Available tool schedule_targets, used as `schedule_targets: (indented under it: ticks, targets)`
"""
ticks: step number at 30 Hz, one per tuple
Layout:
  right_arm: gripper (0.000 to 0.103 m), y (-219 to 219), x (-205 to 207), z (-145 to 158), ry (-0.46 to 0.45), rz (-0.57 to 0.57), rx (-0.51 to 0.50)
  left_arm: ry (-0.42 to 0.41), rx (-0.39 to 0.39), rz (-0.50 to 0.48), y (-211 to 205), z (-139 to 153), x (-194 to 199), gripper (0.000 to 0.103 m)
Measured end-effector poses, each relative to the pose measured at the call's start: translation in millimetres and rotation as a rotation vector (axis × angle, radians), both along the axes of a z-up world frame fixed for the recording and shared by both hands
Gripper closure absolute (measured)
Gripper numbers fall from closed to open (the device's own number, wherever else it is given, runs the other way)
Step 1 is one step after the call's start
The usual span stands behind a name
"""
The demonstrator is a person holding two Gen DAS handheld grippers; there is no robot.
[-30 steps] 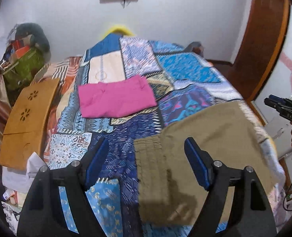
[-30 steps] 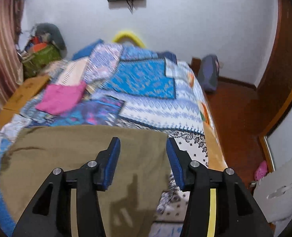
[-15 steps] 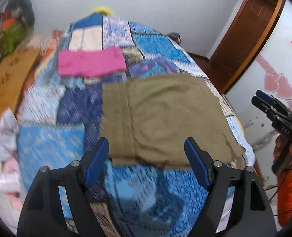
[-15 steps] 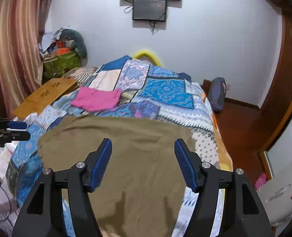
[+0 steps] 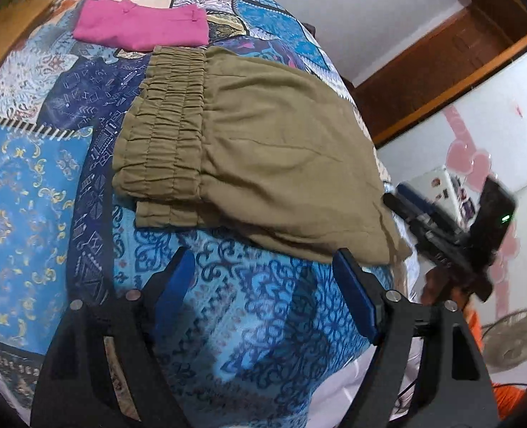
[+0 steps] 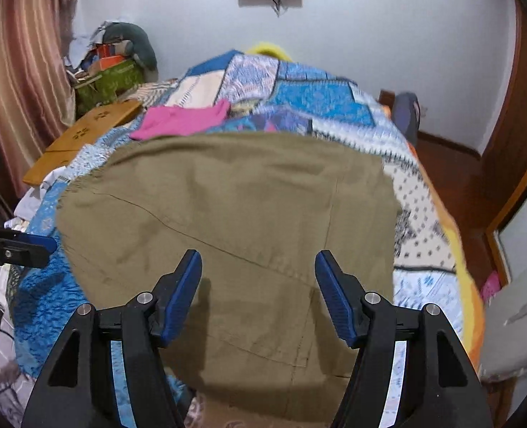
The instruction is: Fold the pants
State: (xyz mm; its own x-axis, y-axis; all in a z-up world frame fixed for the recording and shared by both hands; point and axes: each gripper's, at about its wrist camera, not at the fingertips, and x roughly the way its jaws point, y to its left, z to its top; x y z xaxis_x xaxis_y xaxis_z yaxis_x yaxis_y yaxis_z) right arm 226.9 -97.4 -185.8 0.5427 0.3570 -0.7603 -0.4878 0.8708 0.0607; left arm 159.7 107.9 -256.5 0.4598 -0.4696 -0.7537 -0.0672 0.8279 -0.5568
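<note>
Olive pants [image 5: 270,149] lie folded flat on the patchwork bedspread [image 5: 35,185], with the gathered waistband toward the left in the left wrist view. My left gripper [image 5: 263,264] hangs open over the bedspread just short of the pants' near edge, with nothing between its fingers. In the right wrist view the pants [image 6: 228,207] fill the middle. My right gripper [image 6: 258,264] stands open above the cloth near its front end and holds nothing. Each gripper shows in the other's view: the right gripper [image 5: 438,228] at the bed's right edge, the left gripper [image 6: 17,246] at the left.
A folded pink garment [image 5: 142,25] lies on the bed beyond the pants. A wooden board [image 6: 85,135] and a green bag [image 6: 110,78] sit at the bed's far left. A fan [image 5: 513,339] stands on the floor at the right, where the bed's edge drops off.
My left gripper has tipped down and drawn back, so the pants now lie ahead of its jaws. My right gripper's jaws have widened, and it has shifted over the pants.
</note>
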Motion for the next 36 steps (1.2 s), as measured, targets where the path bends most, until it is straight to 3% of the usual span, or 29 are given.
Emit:
schedule_targets:
  ticks: [4,8,10,13,14,17,18,22,28,36]
  targets:
    - [0.041,-6,8,-23,0.096,-0.013,0.045,0.02,-0.141,0.064,15,-10,12,0.024]
    - [0.04,-10,3,-25,0.087,0.001,0.061,0.026,-0.282,0.12,31,-20,24,0.024]
    - [0.039,-10,3,-25,0.09,0.009,0.061,0.022,-0.3,0.128,33,-20,31,0.024]
    - [0.039,-10,3,-25,0.092,0.015,0.064,0.019,-0.269,0.142,31,-18,44,0.025]
    - [0.039,-10,3,-25,0.092,0.014,0.065,0.018,-0.247,0.154,31,-16,48,0.03]
    - [0.039,-9,5,-26,0.092,0.009,0.066,0.012,-0.114,0.166,25,-9,61,0.062]
    - [0.039,-9,5,-26,0.092,0.008,0.065,0.01,-0.091,0.162,24,-9,65,0.066]
    - [0.039,-10,7,-25,0.099,0.009,0.058,-0.041,0.066,0.147,12,3,67,0.072]
    - [0.038,-2,12,-16,0.128,0.024,0.032,-0.175,0.405,0.086,-19,33,51,0.075]
    - [0.038,48,20,12,0.088,0.127,0.089,-0.315,0.678,0.047,-34,68,-3,0.075]
